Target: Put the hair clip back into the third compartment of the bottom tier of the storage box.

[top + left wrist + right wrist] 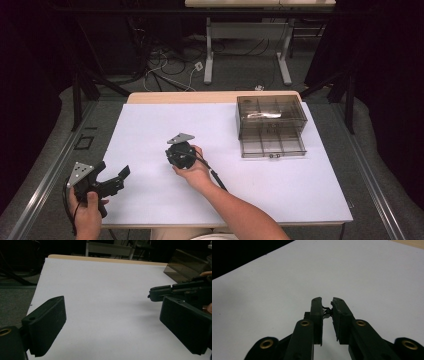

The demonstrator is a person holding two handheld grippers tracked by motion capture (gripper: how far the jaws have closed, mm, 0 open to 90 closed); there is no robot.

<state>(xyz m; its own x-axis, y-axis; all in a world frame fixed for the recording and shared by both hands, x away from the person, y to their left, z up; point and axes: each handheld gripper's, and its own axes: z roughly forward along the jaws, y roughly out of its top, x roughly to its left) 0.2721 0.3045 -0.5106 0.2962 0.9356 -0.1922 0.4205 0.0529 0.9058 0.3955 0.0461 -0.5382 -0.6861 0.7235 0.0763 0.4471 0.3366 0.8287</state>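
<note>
At the left edge of the white tabletop (150,125), close to its near corner, the left gripper (114,181) is held in the person's left hand (88,212). Its jaws are released and stand wide apart; in the left gripper view there is only bare white surface between them, and they touch nothing.

Further right, near the middle of the tabletop, the right gripper (176,151) is held in the right hand (194,169), with its grey plate on top. In the right gripper view the right gripper's jaws are almost closed, with only a narrow gap, and a small black object (327,311) is grasped between them near the tips. It is thin and dark, and it is too small to tell what it is. It is lifted just above the white surface, and I cannot tell whether it touches it.

At the right, on the far side of the tabletop, stands a smoky transparent organizer box (270,125) with many compartments. Its lower drawer is pulled out toward the person. One far compartment holds something pale, which I cannot identify. The box is well apart from both grippers.
</note>
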